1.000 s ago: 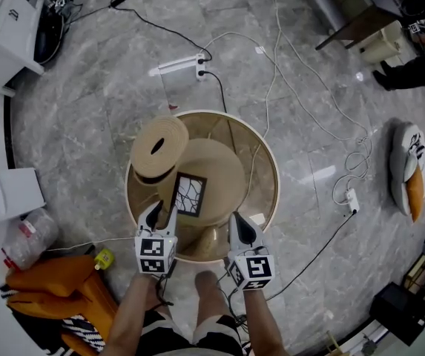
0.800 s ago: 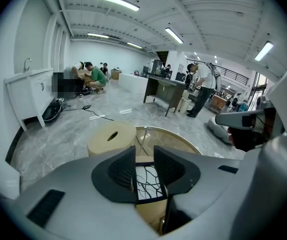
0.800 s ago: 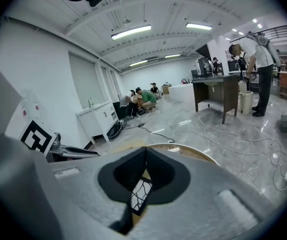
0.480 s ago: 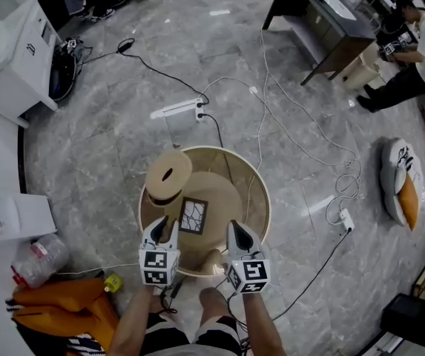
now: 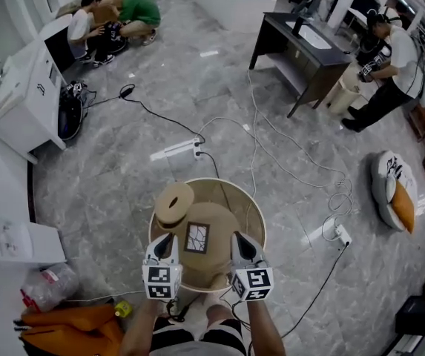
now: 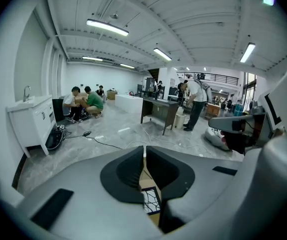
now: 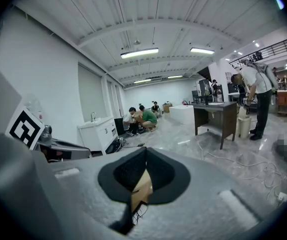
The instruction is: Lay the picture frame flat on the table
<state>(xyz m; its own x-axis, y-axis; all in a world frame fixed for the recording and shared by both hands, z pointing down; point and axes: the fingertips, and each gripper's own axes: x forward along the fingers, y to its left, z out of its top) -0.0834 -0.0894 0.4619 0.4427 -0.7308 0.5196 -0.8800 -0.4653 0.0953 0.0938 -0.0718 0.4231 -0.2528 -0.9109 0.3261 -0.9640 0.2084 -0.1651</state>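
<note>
Your picture frame [image 5: 196, 237] is dark-edged, its white picture crossed by black branching lines. The round table [image 5: 251, 199] is tan with a paler rim; the hat [image 5: 173, 203] is straw-coloured with a dark band. Your left gripper [image 5: 165, 237] and right gripper [image 5: 239, 237] are pale grey and black, with black-and-white square markers. The floor [image 5: 108, 176] is grey, veined like marble.

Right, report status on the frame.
Both shut, empty: left gripper, right gripper. Dark square picture frame lies flat on round wooden table. Tan straw hat beside it, not blocking.
</note>
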